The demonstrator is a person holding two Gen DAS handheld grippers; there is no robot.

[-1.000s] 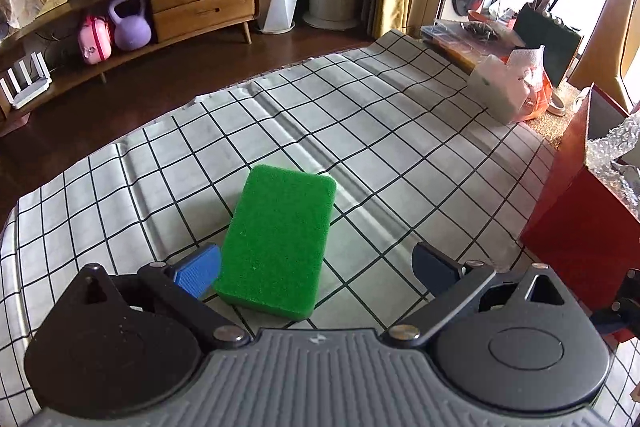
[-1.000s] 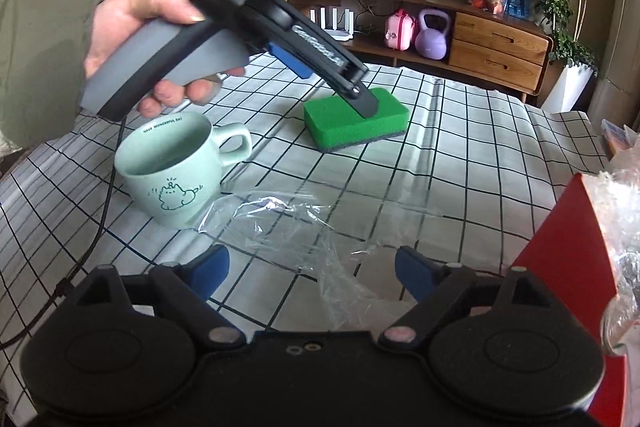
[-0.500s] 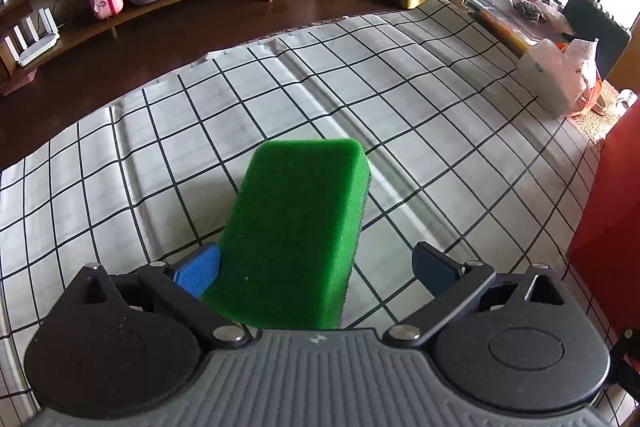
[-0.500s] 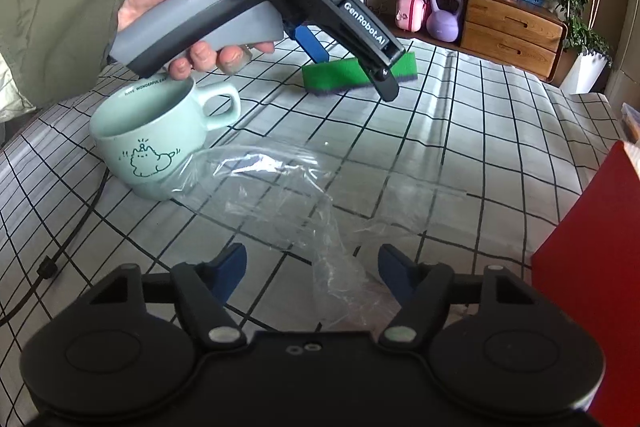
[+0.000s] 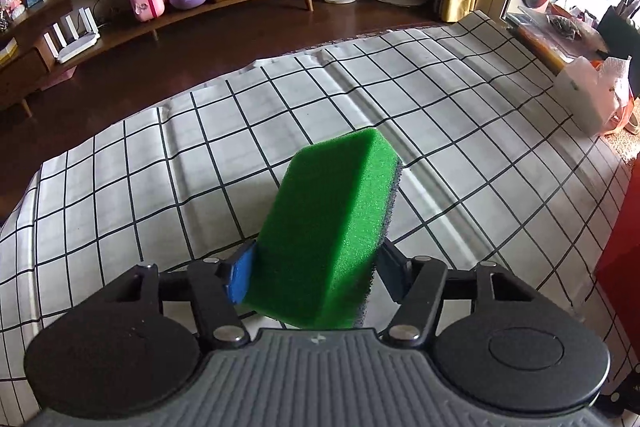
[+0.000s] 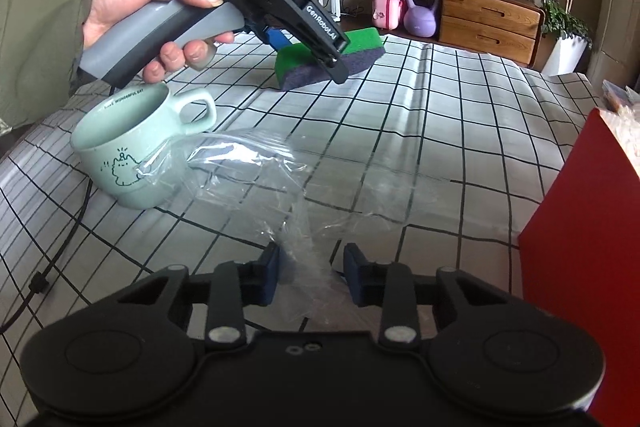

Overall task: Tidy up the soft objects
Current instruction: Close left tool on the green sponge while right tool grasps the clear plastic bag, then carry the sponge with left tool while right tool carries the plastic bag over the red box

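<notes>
**Sponge gripped and lifted, plastic film between the other jaws**

The left gripper [image 5: 314,269] has its jaws pinching the green sponge [image 5: 334,227] at its near end; the sponge tilts up and away, clear of the checked cloth [image 5: 200,163] that covers the counter. From the right wrist view the same sponge [image 6: 360,41] shows a dark scouring layer on its underside and hangs in the air above the cloth, held by the left gripper [image 6: 308,47] in the person's left hand [image 6: 156,15].

The right gripper [image 6: 308,273] sits low over a crumpled sheet of clear plastic film [image 6: 260,171]. A twisted end of the film runs between its jaws, which are narrowed around it; whether the pads actually press the film I cannot tell. The film's far edge lies against a pale green mug [image 6: 132,155] standing upright on the cloth. A red box [image 6: 580,227] stands at the right.
</notes>
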